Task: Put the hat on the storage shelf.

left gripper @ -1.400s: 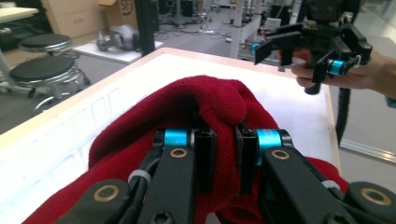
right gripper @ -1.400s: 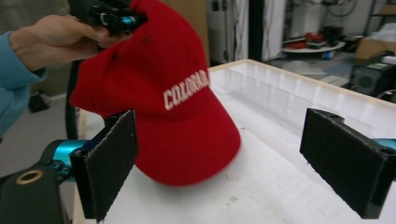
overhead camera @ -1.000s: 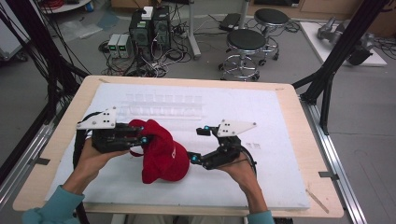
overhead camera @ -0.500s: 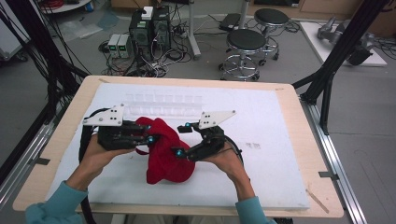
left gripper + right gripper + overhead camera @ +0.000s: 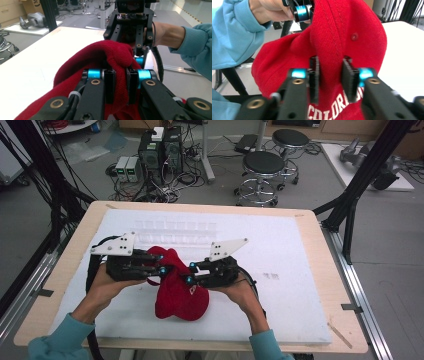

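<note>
Item: red cap (image 5: 179, 290), knitted-looking cloth, on the white pad (image 5: 300, 270) of the desk (image 5: 65, 285), toward the near edge, between both hands.

Left gripper (image 5: 161, 269): jaws narrow, clamped on a fold of the cap's cloth. The left gripper view shows that fold (image 5: 120, 82) pinched between the two black pads (image 5: 110, 85), and the cap bunched into a hump ahead of them.

Right gripper (image 5: 190, 272): jaws have just been closing, with a ridge of the cap between them. The right gripper view shows the pads (image 5: 314, 75) set on either side of that upright ridge (image 5: 329, 62); pressing contact looks made.

Particular to the right gripper view: the cap's top button (image 5: 354, 36), a stitched seam, and white lettering (image 5: 322, 111) low on the cloth.

Particular to the left gripper view: the facing gripper end-on and a blue sleeve (image 5: 197, 47).

Particular to the high view: both grey three-cornered plates (image 5: 116, 245), stools (image 5: 264, 167) and computer boxes (image 5: 160, 147) on the floor beyond the desk.
</note>
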A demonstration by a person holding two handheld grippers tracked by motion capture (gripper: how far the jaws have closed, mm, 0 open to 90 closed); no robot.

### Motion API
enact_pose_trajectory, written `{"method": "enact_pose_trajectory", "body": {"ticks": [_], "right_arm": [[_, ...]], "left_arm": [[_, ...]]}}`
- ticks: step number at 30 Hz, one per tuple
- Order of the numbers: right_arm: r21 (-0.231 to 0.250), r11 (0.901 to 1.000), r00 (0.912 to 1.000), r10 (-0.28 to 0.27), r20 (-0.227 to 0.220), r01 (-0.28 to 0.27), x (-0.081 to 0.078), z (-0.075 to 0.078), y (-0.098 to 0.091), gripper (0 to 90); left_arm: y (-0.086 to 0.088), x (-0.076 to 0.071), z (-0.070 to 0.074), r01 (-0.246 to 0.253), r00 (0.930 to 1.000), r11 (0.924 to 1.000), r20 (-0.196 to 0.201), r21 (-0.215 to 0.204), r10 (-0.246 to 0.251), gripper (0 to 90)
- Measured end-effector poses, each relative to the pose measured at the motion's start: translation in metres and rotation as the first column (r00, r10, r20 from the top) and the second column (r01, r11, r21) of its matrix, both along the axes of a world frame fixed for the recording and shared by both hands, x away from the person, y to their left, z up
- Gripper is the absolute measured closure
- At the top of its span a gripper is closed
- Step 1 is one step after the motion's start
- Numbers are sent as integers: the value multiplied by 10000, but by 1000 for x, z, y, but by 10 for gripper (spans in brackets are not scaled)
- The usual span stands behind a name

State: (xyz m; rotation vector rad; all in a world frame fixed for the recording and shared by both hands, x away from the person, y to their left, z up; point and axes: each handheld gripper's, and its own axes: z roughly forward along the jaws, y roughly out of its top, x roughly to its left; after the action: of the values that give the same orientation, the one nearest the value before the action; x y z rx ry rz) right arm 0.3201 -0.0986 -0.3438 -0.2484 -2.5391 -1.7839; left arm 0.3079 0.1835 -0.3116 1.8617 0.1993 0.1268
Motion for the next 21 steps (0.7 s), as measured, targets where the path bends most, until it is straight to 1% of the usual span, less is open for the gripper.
{"method": "enact_pose_trajectory", "body": {"ticks": [1,2,3,5,6,7,8,9,10,11,12,13,14,15,17,19,21], "right_arm": [[-30,9999,9999,-101,63,102,-1,0,0,812],[-24,10000,9999,-85,71,85,-1,1,1,834],[14,9999,9999,-144,78,144,-2,1,1,849],[82,9998,9999,-164,-1,164,-2,1,3,857],[112,9997,9998,-194,1,194,-2,1,3,860],[124,9997,9998,-211,18,211,-2,1,3,862],[142,9997,9998,-221,-3,221,-2,1,4,863],[157,9995,9997,-257,-12,257,-2,1,4,863],[175,9994,9995,-303,16,303,-2,1,4,864],[189,9993,9995,-316,31,315,-2,1,4,864],[214,9990,9992,-403,-1,403,-2,1,4,864],[251,9986,9989,-461,20,460,-2,1,4,864],[296,9985,9989,-471,22,470,-2,1,4,864],[329,9982,9987,-503,25,502,-2,2,4,864],[358,9976,9982,-600,46,598,-2,2,4,864],[381,9970,9977,-676,40,674,-2,3,3,864],[428,9958,9967,-812,21,811,-1,3,1,864]], "left_arm": [[0,0,0,-36,10000,10000,-32,1,37,820],[1,0,0,-76,10000,10000,-61,-28,75,818],[1,0,0,-76,10000,10000,-61,-28,75,815],[3,-1,2,-295,9993,9995,-213,-114,292,794],[3,-1,2,-432,9988,9990,-237,-130,429,770],[3,-2,3,-617,9977,9980,-294,-142,613,717],[4,-2,3,-770,9967,9969,-256,-156,765,628],[4,-3,3,-1009,9948,9949,-148,-85,1008,518],[4,-5,4,-1383,9904,9904,20,13,1383,414],[4,-6,4,-1659,9860,9861,187,33,1658,314],[4,-6,4,-1974,9801,9803,222,51,1973,212],[5,-6,5,-2273,9737,9738,160,16,2273,151],[7,-5,5,-2491,9684,9684,106,-94,2492,133],[9,-5,5,-2610,9653,9651,-13,-215,2610,122],[14,-4,5,-2709,9626,9617,-122,-416,2706,122],[16,-5,5,-2757,9612,9603,-88,-426,2756,125],[18,-6,4,-2784,9605,9590,-181,-534,2778,126]]}}
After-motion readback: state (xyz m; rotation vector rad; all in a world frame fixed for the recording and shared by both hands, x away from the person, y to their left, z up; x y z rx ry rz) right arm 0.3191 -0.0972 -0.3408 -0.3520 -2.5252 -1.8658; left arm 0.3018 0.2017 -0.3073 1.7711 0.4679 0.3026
